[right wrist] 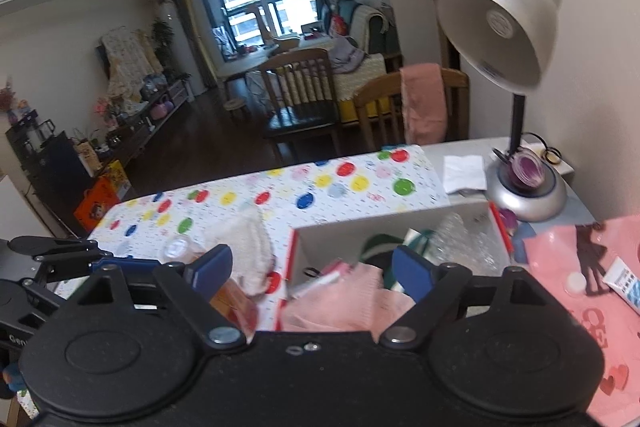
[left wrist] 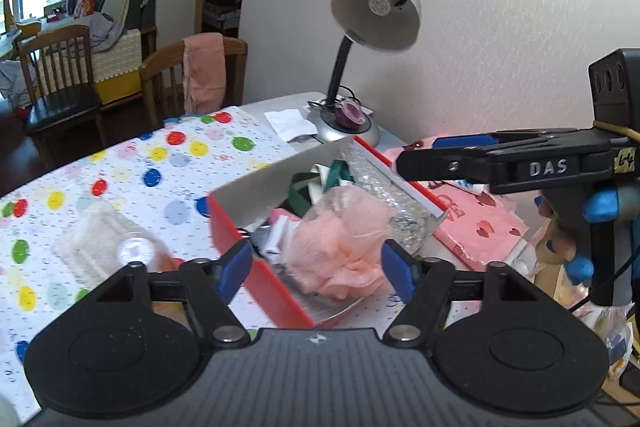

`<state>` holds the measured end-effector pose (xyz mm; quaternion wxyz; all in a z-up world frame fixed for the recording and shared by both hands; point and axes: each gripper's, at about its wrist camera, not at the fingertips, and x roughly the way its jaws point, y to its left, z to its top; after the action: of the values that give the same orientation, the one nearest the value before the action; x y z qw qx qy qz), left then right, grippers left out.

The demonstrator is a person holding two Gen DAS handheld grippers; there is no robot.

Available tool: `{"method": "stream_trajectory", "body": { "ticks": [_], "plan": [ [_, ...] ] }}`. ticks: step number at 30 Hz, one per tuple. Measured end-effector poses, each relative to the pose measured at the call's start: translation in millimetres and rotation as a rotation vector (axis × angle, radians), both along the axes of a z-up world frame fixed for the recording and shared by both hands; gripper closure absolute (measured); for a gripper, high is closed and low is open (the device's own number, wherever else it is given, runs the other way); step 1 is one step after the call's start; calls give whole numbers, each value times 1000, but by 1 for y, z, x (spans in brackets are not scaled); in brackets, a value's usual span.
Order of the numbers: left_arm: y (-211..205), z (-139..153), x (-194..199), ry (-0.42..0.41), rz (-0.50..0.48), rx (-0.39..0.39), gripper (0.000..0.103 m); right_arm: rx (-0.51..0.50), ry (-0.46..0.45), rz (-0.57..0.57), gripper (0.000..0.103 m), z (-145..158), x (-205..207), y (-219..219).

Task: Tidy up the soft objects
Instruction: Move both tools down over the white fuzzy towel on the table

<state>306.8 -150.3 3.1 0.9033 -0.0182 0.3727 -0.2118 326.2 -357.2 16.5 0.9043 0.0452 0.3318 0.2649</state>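
A red box (left wrist: 224, 223) with white inner walls stands on the dotted tablecloth. It holds a pink mesh puff (left wrist: 340, 251), green and white fabric (left wrist: 308, 187) and bubble wrap (left wrist: 384, 191). My left gripper (left wrist: 316, 269) is open and empty, just above the puff at the box's near edge. My right gripper (right wrist: 312, 269) is open and empty above the box (right wrist: 384, 227), over pink cloth (right wrist: 352, 299); it also shows from the side in the left wrist view (left wrist: 404, 163). A white knitted cloth (right wrist: 248, 247) lies on the table left of the box.
A silver desk lamp (left wrist: 376, 11) stands behind the box by the wall, with a purple jar (left wrist: 348, 113) on its base. A pink heart-print bag (left wrist: 480, 223) lies right of the box. A clear bottle (left wrist: 136, 251) lies on the white cloth. Wooden chairs (right wrist: 400, 107) stand beyond the table.
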Motion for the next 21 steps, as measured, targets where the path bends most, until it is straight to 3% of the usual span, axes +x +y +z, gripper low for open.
{"method": "stream_trajectory", "body": {
  "ticks": [11, 17, 21],
  "plan": [
    [92, 22, -7, -50, 54, 6, 15, -47, 6, 46, 9, 19, 3, 71],
    [150, 17, 0, -61, 108, 41, 2, -75, 29, 66, 6, 20, 24, 124],
    [188, 9, 8, -60, 145, 27, 2, -61, 86, 79, 5, 12, 46, 157]
  ]
}}
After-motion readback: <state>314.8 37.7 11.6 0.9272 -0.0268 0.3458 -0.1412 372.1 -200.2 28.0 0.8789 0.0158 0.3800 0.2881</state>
